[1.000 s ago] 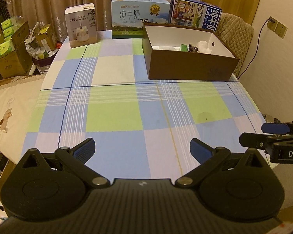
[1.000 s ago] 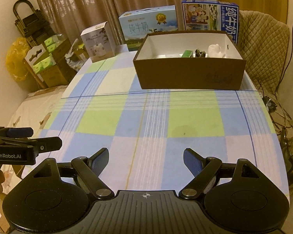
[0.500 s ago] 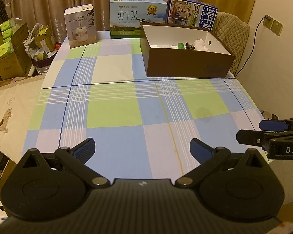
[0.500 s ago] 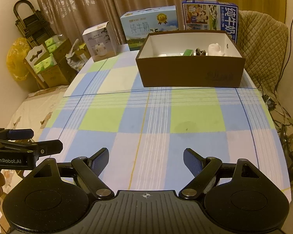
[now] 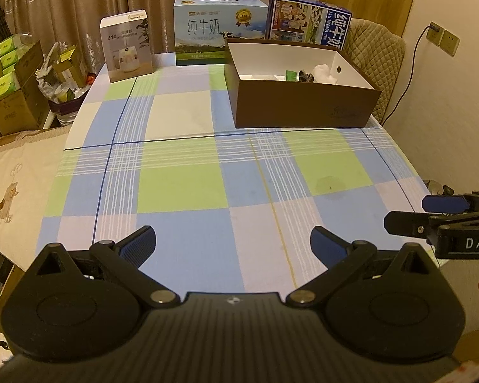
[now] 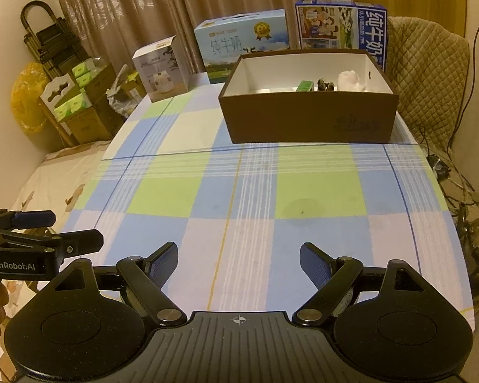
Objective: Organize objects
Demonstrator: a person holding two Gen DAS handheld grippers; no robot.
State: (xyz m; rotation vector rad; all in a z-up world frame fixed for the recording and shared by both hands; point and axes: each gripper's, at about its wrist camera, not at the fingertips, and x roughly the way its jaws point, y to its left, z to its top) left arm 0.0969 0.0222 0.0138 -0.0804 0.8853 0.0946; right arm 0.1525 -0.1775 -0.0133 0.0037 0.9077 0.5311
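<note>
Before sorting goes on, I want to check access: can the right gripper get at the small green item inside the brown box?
Probably yes. The right gripper is open and empty, the checked tablecloth between is bare, and the brown box has no lid, so the green item is reachable from above.

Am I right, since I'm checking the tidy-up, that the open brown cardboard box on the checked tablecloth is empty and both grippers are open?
Not quite: the open brown cardboard box is not empty. The right wrist view shows a small green item, a dark item and a white object inside. Both the left gripper and right gripper are open.

Checked table (image 5: pixel 182 185), brown box (image 5: pixel 303 105), three cartons (image 5: pixel 220 32)
</note>
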